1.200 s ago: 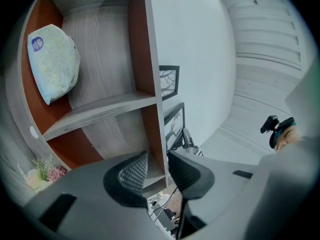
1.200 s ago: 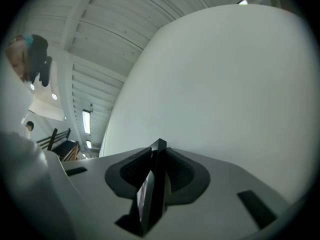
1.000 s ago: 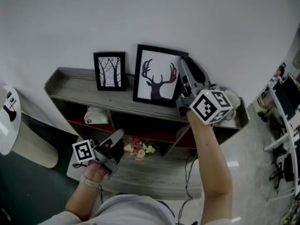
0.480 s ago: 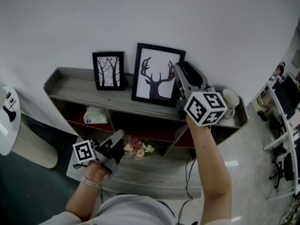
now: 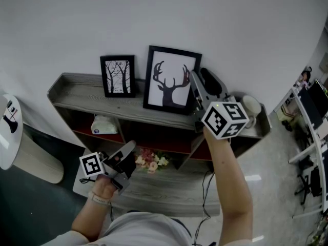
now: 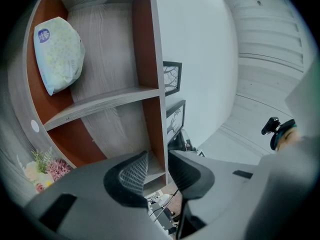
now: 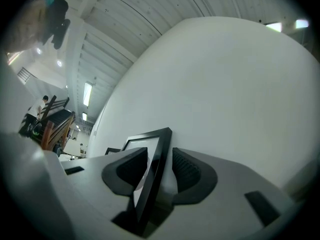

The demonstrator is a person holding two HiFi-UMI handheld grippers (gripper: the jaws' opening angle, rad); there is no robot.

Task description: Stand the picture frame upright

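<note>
Two black frames on top of the shelf unit [image 5: 77, 94], both upright, backs against the white wall [image 5: 154, 14]. Deer picture frame [image 5: 171, 80] just right of the smaller tree print frame [image 5: 118, 76], near it but apart.

Shelf unit: grey wood-grain boards, red-brown inner walls, open compartments. Pack of tissues [image 5: 105, 126] in the upper left compartment, round purple label on it, print too small to read. Pink and white flowers [image 5: 152, 162] on a lower level, near the left claw [image 5: 130, 146]. White round thing [image 5: 252, 106] at the right end of the shelf top. Glossy grey floor [image 5: 277, 178], desks [image 5: 310, 122] off to the right, ribbed ceiling with strip lights in the right gripper view.

Right claw [image 5: 199, 77] at the deer picture frame's right edge. That edge between the pads [image 7: 186, 166] in the right gripper view, jaws just been opening, grip released, gap showing on the right-hand pad side.

Left claw low in front of the shelf unit, jaws a little apart, nothing between them, released.

Black-and-white square codes on both marker cubes.
</note>
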